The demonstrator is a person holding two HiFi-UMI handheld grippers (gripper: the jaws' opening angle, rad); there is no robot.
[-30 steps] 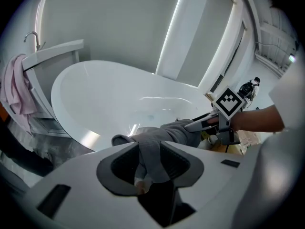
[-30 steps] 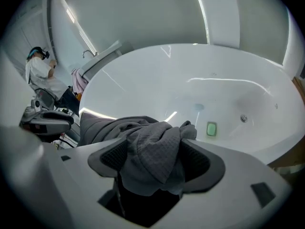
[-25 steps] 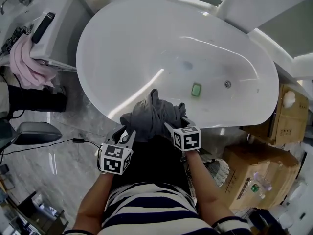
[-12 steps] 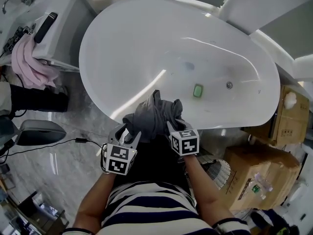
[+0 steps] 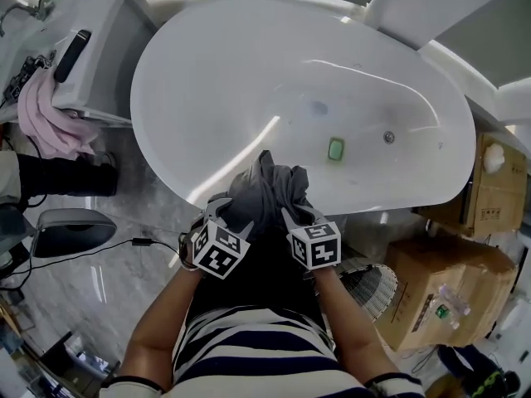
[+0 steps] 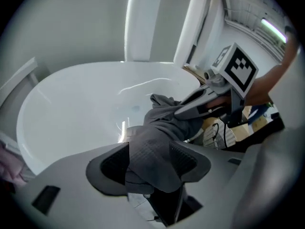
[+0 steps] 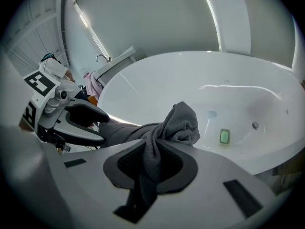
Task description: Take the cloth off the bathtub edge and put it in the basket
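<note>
While the right gripper [image 7: 151, 163] is squeezing its jaws in on a bunched fold of the grey cloth [image 5: 267, 187], pinching it tight, the left gripper [image 6: 150, 165] is going the other way: jaws spreading wide, with the cloth lying in the gap between them. Cloth's heaped over the bathtub [image 5: 249, 81] rim at 6 o'clock in the head view, part of it flopping inside the tub. White wire basket [image 5: 371, 286] sits around 4 o'clock from the cloth, beside the right arm and near the cardboard boxes [image 5: 448, 284]. Little green thing [image 5: 335, 149] on the tub floor, pink towel [image 5: 46, 118] way off at 9 o'clock.
</note>
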